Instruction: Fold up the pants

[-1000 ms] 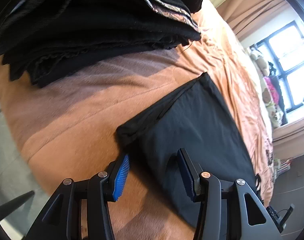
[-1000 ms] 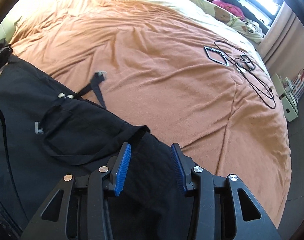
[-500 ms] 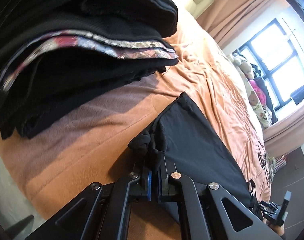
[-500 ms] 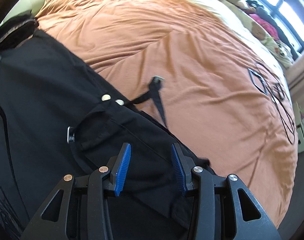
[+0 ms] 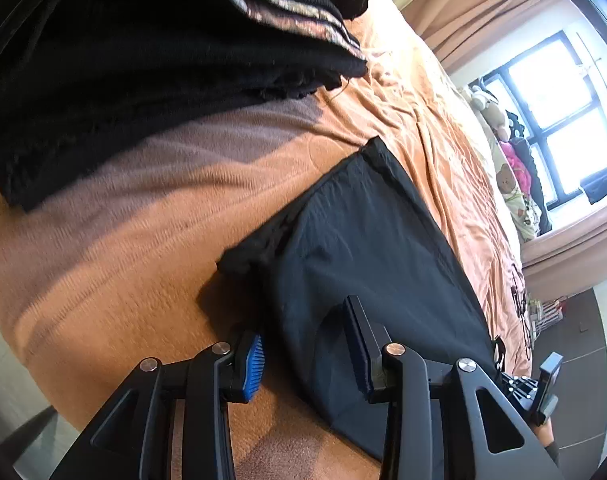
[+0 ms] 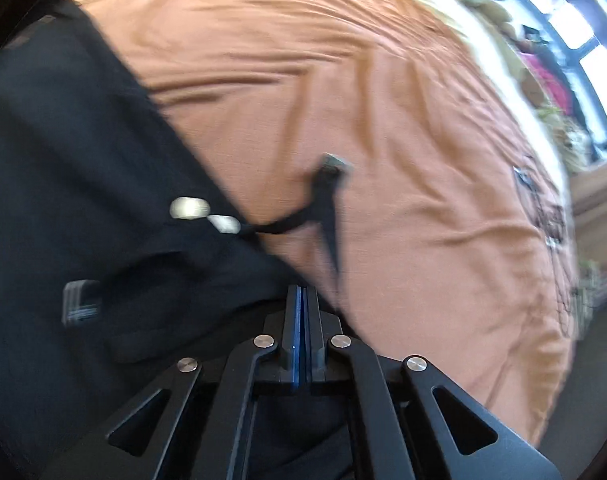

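Pants (image 5: 367,248) are lying spread on the orange bed (image 5: 135,248), beside a stack of dark folded clothes (image 5: 143,72). Left tongs (image 5: 303,356), just reopening, are straddling the hem without pinching it; right tongs (image 6: 302,316) are clamping shut at the waistband edge.

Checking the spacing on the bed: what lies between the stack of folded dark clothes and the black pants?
Only bare orange bedspread, partly shadowed, lies between the stack of folded dark clothes and the black pants, in the left wrist view.
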`<state>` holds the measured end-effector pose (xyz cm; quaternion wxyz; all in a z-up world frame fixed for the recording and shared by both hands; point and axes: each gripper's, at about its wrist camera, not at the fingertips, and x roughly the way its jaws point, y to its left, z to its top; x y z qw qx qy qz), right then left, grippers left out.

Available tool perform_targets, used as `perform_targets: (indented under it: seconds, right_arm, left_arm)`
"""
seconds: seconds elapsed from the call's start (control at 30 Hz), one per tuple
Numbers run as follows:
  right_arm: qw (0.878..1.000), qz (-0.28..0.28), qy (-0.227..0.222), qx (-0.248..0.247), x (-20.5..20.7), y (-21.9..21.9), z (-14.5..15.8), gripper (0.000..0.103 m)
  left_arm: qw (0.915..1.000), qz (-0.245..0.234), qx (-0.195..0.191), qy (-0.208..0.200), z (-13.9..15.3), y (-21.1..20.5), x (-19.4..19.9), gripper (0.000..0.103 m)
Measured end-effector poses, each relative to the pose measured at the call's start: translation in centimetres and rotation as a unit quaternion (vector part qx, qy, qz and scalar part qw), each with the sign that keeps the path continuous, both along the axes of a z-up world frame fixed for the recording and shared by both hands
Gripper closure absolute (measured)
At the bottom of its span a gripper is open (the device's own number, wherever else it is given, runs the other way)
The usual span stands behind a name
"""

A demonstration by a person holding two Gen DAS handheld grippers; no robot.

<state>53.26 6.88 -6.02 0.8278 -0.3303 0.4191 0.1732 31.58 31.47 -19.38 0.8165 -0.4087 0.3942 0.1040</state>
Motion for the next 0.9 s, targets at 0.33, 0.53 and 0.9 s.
perform_targets:
  seconds: [0.33, 0.53, 0.9]
  right_arm:
    - [0.991, -0.086, -0.022, 0.095, -1.1, -3.7, 3.2, 0.103]
    - [0.977, -0.127, -0.016, 0.173, -5.0, -6.1, 4.6, 0.103]
    - [0.949, -0.140, -0.007, 0.283, -13.3, -7.9, 5.7, 0.103]
  left_arm:
    - [0.9993, 0.011, -0.019, -0.030, -1.0, 1.2, -0.1, 0.070]
    - [0.9985, 0.007, -0.016, -0.052, 0.2, 1.4, -0.3, 0.098]
    - [0.9925, -0.028, 0.008, -0.119, 7.1, 0.9, 0.6, 0.101]
